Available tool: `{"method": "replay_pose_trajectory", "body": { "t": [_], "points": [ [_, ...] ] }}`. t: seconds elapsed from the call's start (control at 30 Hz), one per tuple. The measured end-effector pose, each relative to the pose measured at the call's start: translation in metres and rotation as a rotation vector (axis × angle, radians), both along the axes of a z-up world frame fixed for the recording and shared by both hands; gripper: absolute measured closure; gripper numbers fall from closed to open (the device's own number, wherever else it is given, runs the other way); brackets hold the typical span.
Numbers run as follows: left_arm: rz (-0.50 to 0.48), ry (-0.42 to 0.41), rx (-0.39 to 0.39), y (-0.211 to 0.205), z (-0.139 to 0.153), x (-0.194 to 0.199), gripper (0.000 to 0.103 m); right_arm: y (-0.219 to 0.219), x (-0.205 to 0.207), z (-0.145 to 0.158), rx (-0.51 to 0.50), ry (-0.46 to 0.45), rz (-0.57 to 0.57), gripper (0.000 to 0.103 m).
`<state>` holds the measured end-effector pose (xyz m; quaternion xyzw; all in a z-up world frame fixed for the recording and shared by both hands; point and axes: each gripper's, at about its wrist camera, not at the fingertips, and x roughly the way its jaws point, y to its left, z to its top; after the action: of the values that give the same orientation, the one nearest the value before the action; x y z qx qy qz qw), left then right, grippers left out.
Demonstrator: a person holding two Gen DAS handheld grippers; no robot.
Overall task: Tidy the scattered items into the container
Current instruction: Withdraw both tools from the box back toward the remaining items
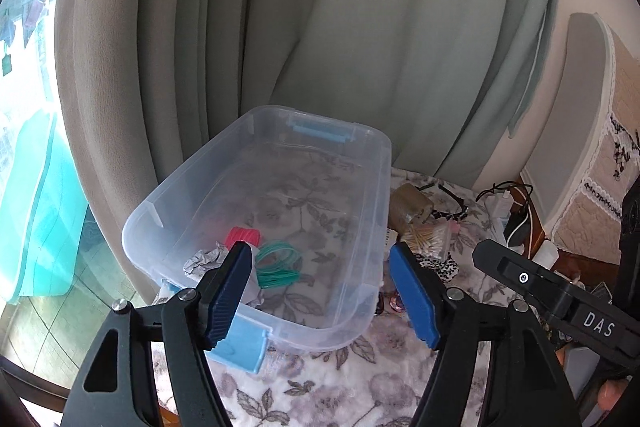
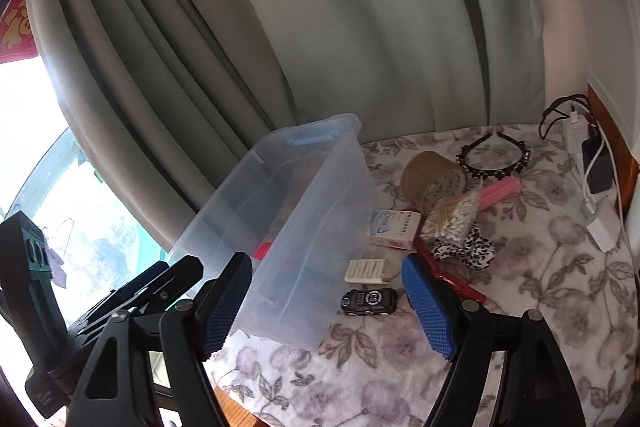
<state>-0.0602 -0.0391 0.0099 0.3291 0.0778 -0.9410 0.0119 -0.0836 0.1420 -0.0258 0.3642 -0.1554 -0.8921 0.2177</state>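
A clear plastic bin (image 1: 360, 315) with blue latches stands on the floral cloth; it also shows in the right wrist view (image 2: 320, 227). Inside lie a red coil (image 1: 242, 235), green wire loops (image 1: 278, 263) and crumpled paper (image 1: 204, 261). My left gripper (image 1: 320, 291) is open and empty above the bin's near end. My right gripper (image 2: 326, 301) is open and empty over the bin's right side. Scattered beside the bin are a black toy car (image 2: 368, 301), a cream ridged block (image 2: 366, 271), a small white box (image 2: 392, 229), a bag of cotton swabs (image 2: 452, 215), a brown roll (image 2: 432, 177), a pink stick (image 2: 500, 191), a black headband (image 2: 496, 155) and a spotted scrunchie (image 2: 468, 251).
Grey-green curtains (image 2: 320, 27) hang behind the table. A charger and cables (image 2: 596, 163) lie at the far right by a wooden edge. A red flat item (image 2: 452, 277) lies under my right finger. A window (image 1: 24, 187) is at the left. The cloth edge runs near the front.
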Motion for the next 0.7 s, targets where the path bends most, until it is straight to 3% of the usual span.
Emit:
{"method": "replay_pose_trajectory", "body": {
  "t": [0.23, 0.47, 0.7],
  "points": [
    [-0.101, 0.035, -0.020, 0.040, 0.003, 0.009, 0.031, 0.045, 0.006, -0.016, 0.034, 0.015, -0.138, 0.019],
    [-0.166, 0.060, -0.053, 0.082, -0.013, 0.007, 0.031, 0.071, 0.017, -0.030, 0.095, 0.104, -0.138, 0.019],
    [-0.175, 0.033, 0.024, 0.098, -0.046, 0.000, 0.031, 0.094, 0.015, -0.053, 0.073, 0.124, -0.201, 0.017]
  ]
}}
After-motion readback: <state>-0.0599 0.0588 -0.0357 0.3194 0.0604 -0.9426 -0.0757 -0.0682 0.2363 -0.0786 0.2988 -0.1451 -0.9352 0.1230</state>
